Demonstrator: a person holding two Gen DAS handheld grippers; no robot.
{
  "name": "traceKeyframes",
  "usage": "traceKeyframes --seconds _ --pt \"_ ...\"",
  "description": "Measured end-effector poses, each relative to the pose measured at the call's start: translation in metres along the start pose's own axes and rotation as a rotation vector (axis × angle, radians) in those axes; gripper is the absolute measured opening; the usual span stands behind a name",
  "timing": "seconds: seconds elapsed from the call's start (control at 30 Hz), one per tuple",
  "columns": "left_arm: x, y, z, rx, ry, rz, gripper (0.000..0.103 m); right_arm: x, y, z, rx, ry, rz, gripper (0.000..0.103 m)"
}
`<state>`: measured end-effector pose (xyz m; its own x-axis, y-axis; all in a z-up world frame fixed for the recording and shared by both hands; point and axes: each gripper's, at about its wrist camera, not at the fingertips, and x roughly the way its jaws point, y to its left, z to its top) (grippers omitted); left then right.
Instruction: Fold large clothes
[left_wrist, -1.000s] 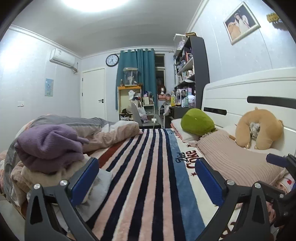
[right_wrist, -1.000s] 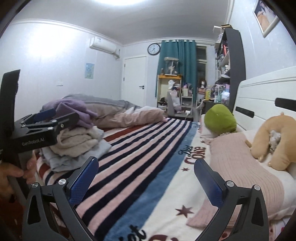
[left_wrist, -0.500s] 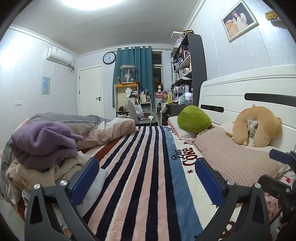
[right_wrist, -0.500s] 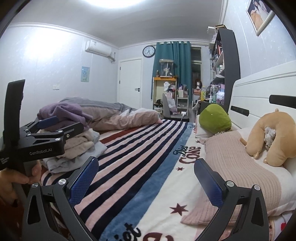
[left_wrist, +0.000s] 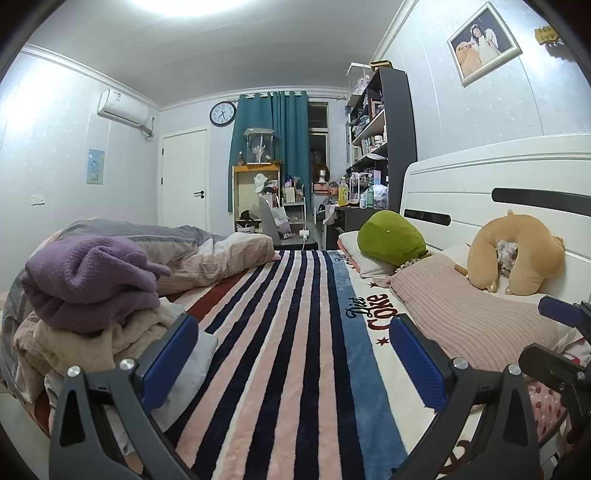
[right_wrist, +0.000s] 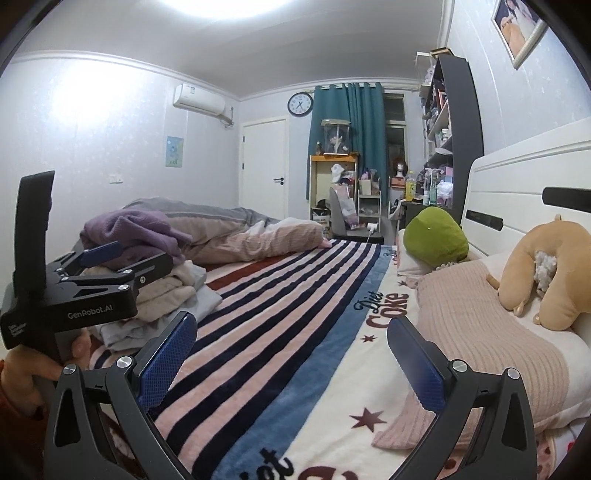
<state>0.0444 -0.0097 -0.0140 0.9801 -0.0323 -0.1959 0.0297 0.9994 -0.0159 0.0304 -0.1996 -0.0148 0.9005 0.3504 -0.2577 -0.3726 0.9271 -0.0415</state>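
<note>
A pile of clothes lies at the bed's left side, a purple knit garment (left_wrist: 88, 277) on top of beige ones (left_wrist: 74, 343); the pile also shows in the right wrist view (right_wrist: 140, 236). My left gripper (left_wrist: 293, 354) is open and empty, held above the striped blanket (left_wrist: 291, 332) just right of the pile. My right gripper (right_wrist: 291, 354) is open and empty over the blanket's near end (right_wrist: 280, 362). The left gripper (right_wrist: 110, 266) shows in the right wrist view, in front of the pile, held by a hand (right_wrist: 33, 369).
A pink ribbed pillow (left_wrist: 472, 321), a green plush (left_wrist: 391, 238) and a tan neck-pillow plush (left_wrist: 517, 254) lie by the white headboard (left_wrist: 498, 184). A crumpled duvet (left_wrist: 207, 251) lies at the far left. Shelves and a desk stand beyond the bed.
Both grippers have lifted and pulled back slightly, so more of the bed shows. Both stay open and empty.
</note>
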Motion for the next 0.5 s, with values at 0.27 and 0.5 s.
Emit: traceKeyframes --seconds 0.27,0.5 --pt "-0.0026 0.0052 0.0003 -0.006 -0.013 0.006 0.102 0.0008 0.0015 0.0006 0.012 -0.003 0.007 0.103" --pt "-0.003 0.005 0.0003 0.003 -0.019 0.022 0.102 0.0014 0.0012 0.0002 0.011 -0.003 0.008 0.103"
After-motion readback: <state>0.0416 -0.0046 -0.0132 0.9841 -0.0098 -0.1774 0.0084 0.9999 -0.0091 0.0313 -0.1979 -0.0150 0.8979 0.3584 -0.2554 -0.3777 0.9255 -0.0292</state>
